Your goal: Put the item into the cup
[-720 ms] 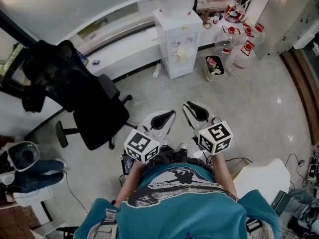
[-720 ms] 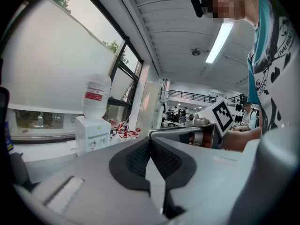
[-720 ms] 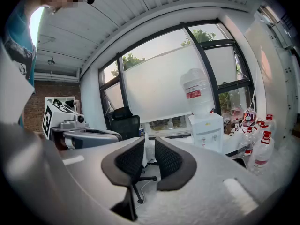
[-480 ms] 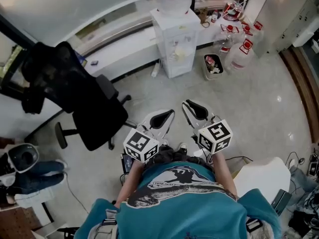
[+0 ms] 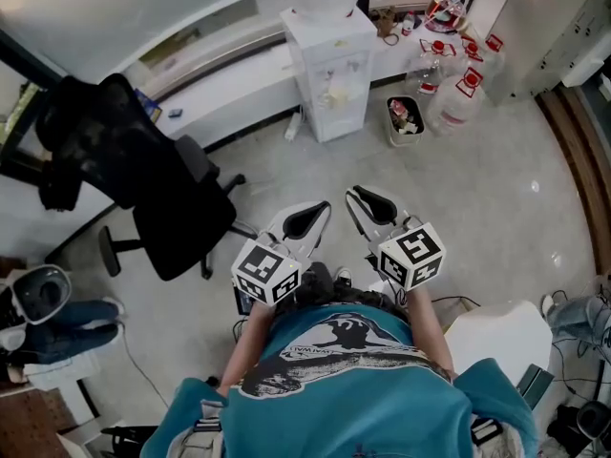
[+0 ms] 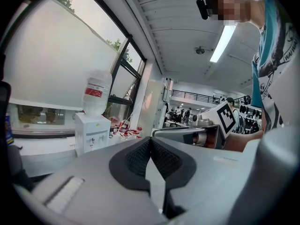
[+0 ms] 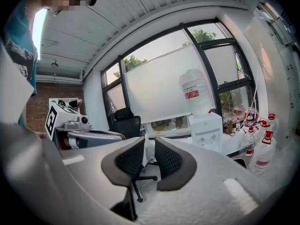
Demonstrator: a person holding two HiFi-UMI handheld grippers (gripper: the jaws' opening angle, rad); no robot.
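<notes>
1. the water dispenser (image 5: pixel 329 60) and office chair (image 5: pixel 143 175) now sit slightly higher and further left in the head view.
2. the left gripper (image 5: pixel 310 218) and right gripper (image 5: pixel 368 200) ride slightly higher.
3. a person's leg (image 5: pixel 576 313) comes in at the right edge.

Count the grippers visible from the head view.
2. The left gripper is left of centre, the right gripper just right of it, both above the floor. None appear hidden.

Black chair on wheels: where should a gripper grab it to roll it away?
Probably the top edge of its backrest, coming down from above. The black chair stands upright on its wheels, so that edge is its highest, thinnest part; the seat looks too broad for jaws. Something dark seems draped over it, so a pinch may catch cloth too.
</notes>
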